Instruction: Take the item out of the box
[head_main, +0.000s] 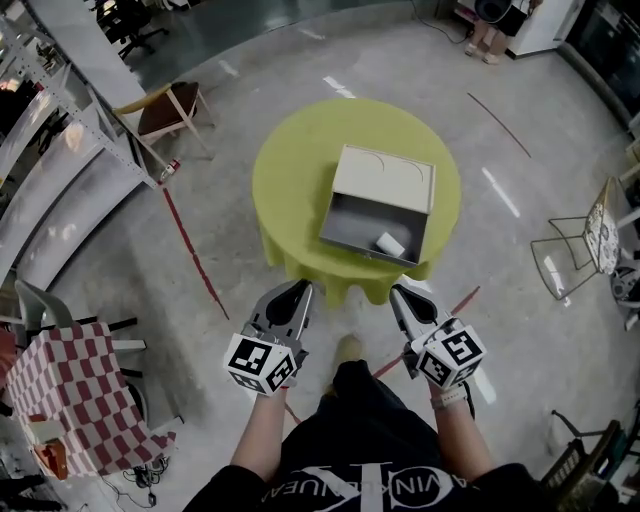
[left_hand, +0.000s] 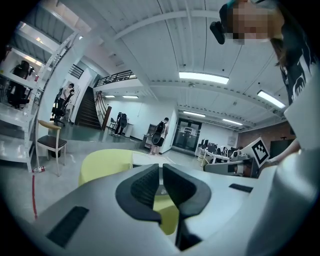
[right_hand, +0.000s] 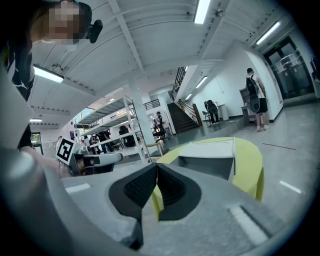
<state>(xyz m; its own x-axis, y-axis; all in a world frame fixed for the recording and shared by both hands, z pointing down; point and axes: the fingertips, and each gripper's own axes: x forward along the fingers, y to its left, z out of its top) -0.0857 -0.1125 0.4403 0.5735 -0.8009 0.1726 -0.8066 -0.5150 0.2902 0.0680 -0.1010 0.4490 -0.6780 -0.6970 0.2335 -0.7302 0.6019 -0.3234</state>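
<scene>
Yellow-green cloth covers the round desk (head_main: 290, 180) ahead of you. On it sits an open grey box (head_main: 350, 215), its pale lid (head_main: 385, 178) behind, with the small white item (head_main: 390, 244) inside at the near right corner. Your left claw (head_main: 300, 290) and right claw (head_main: 400, 293) hang short of the desk, both pressed together, empty.

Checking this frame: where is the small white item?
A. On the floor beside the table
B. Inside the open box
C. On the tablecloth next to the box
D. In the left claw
B: the head view shows the item lying on the bottom of the open box, near the wall closest to the person, with the box standing on the table.
</scene>
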